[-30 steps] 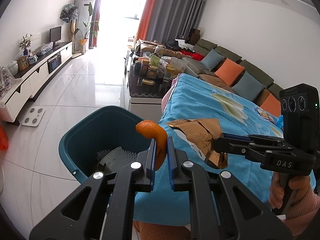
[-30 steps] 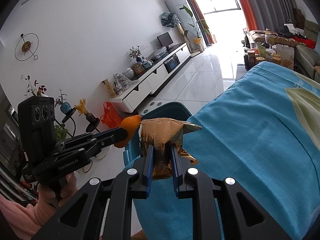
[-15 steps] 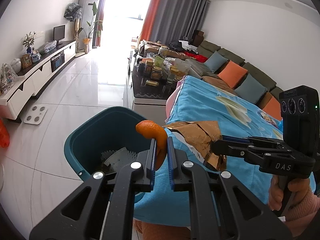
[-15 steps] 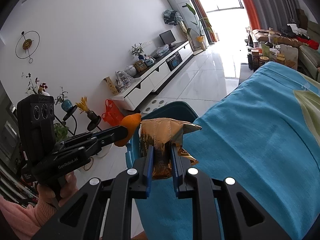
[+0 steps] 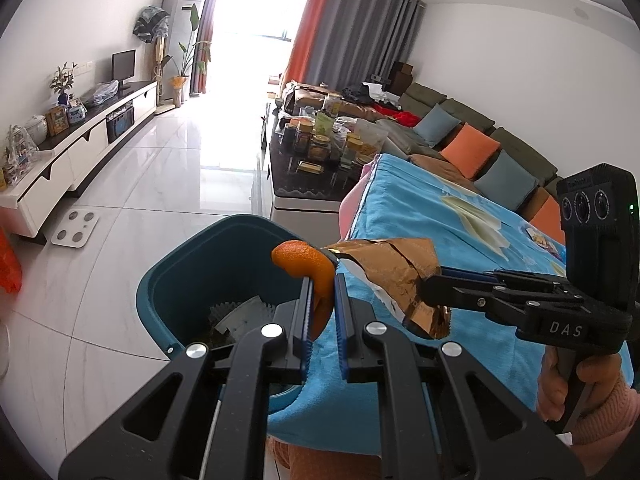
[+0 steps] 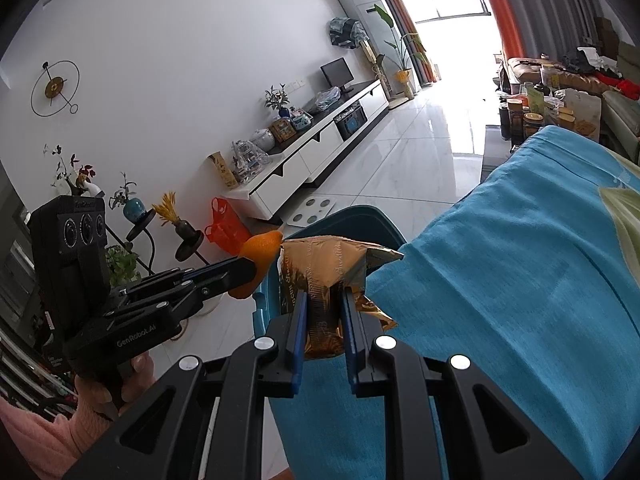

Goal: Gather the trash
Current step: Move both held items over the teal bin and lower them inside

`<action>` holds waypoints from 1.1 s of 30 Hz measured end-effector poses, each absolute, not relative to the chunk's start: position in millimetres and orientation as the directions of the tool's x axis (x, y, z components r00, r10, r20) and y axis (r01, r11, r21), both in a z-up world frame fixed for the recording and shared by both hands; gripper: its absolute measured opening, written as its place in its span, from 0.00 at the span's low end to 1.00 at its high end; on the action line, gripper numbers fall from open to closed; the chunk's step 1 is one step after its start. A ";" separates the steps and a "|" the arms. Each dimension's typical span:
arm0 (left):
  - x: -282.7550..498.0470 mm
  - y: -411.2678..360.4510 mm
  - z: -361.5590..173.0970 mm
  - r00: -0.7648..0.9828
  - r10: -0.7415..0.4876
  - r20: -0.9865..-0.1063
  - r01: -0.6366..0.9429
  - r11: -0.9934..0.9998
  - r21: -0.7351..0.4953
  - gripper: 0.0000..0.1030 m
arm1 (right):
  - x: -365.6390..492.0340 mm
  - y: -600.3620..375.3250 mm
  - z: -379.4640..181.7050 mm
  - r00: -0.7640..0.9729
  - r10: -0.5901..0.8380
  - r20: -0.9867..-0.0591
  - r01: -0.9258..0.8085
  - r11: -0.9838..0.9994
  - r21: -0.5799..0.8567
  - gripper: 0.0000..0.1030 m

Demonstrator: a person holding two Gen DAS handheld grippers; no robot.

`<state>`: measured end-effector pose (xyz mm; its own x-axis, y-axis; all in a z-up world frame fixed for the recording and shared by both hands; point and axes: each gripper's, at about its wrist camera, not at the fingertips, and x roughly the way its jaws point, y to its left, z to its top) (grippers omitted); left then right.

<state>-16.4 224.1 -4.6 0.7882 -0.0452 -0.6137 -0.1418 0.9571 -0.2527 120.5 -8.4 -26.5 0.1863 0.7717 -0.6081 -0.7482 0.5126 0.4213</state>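
Two pieces of trash are in your grippers, both held beside the edge of a table draped in a bright blue cloth. Your left gripper pinches a curled strip of orange peel between its blue pads; the peel arches up and out past the fingertips. Your right gripper is clamped on a crumpled bronze foil snack wrapper, gripped low down, with the torn top fanning out above the jaws. Peel and wrapper sit just beside each other, almost touching.

Just beyond the left gripper stands a deep teal plastic bin on the white tiled floor, with grey ridged rubbish already inside.

Both items should be very light. The peel looks soft, bendy and possibly a little slick, so hold it across its thick middle. The foil seems thin, crinkly and springy; it will crush rather than resist, and the bunched lower part gives the surest hold. Neither looks fragile.
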 end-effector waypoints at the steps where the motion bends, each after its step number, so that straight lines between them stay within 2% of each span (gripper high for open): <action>1: -16.5 224.4 -5.0 0.788 -0.044 -0.614 -0.143 0.957 -0.253 0.10 | 120.7 -7.0 -25.8 0.186 0.772 -0.608 -0.749 0.512 0.421 0.15; 33: -13.5 241.7 -15.7 0.773 -0.011 -0.634 -0.196 0.946 -0.257 0.10 | 122.0 20.8 -27.3 0.163 0.758 -0.631 -0.756 0.507 0.414 0.15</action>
